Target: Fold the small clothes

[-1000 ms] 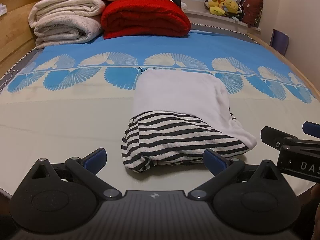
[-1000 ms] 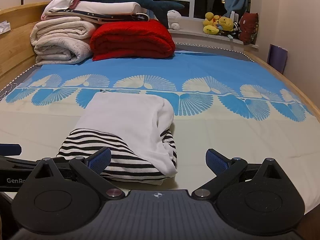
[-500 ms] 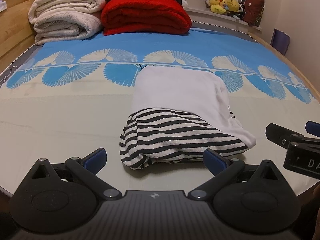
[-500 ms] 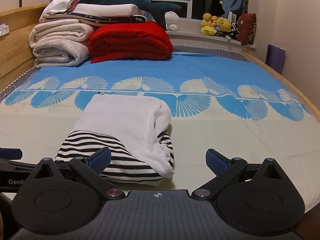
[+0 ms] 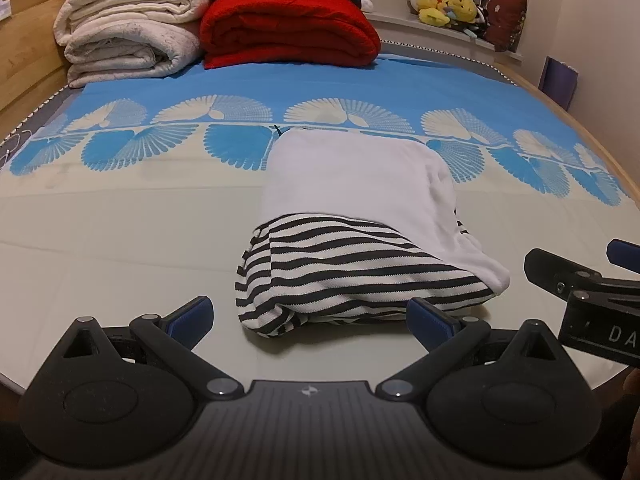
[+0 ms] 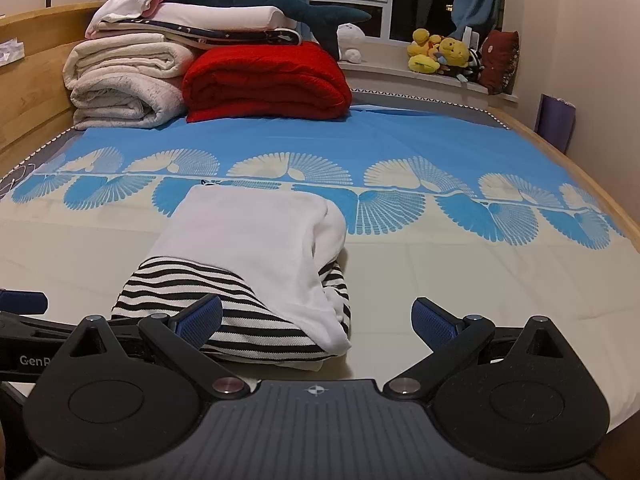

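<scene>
On a bed (image 5: 120, 240) with a blue fan-patterned sheet, the left gripper (image 5: 308, 316) and right gripper (image 6: 318, 316) both gape wide and empty at the near edge, before one folded striped-and-white garment (image 5: 352, 216), with two blanket stacks (image 6: 264, 80) at the far edge.

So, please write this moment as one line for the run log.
left gripper: open, empty | right gripper: open, empty | folded garment: lying on bed, white over striped | contact: none
</scene>
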The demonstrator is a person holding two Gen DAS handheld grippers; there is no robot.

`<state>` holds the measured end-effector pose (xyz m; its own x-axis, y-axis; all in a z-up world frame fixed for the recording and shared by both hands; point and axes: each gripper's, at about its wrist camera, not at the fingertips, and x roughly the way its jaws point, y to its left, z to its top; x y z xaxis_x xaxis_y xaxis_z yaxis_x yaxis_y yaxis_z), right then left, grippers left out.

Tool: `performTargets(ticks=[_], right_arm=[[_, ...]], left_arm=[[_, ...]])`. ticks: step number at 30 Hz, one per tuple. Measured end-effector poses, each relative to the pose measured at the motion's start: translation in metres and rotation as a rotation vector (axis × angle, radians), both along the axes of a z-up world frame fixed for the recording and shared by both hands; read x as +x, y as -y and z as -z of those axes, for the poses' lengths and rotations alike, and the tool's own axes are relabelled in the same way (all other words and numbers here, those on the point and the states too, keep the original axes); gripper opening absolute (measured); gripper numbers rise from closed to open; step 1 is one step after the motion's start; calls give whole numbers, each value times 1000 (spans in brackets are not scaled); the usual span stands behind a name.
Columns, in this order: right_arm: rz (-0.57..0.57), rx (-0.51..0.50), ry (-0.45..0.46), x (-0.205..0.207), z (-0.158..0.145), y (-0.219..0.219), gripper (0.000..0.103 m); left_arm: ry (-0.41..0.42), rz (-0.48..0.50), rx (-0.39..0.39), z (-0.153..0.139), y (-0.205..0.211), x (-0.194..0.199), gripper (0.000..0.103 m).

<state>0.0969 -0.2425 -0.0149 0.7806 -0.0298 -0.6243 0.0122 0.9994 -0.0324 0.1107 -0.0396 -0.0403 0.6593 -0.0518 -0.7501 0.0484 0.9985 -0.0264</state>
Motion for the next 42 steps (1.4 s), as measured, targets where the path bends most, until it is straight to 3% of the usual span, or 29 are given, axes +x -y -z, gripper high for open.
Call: performTargets(ticks=[42], right_arm=[[-14, -16, -6, 2, 3, -3, 100]], left_arm=[[-11, 5, -4, 2, 1, 1, 103]])
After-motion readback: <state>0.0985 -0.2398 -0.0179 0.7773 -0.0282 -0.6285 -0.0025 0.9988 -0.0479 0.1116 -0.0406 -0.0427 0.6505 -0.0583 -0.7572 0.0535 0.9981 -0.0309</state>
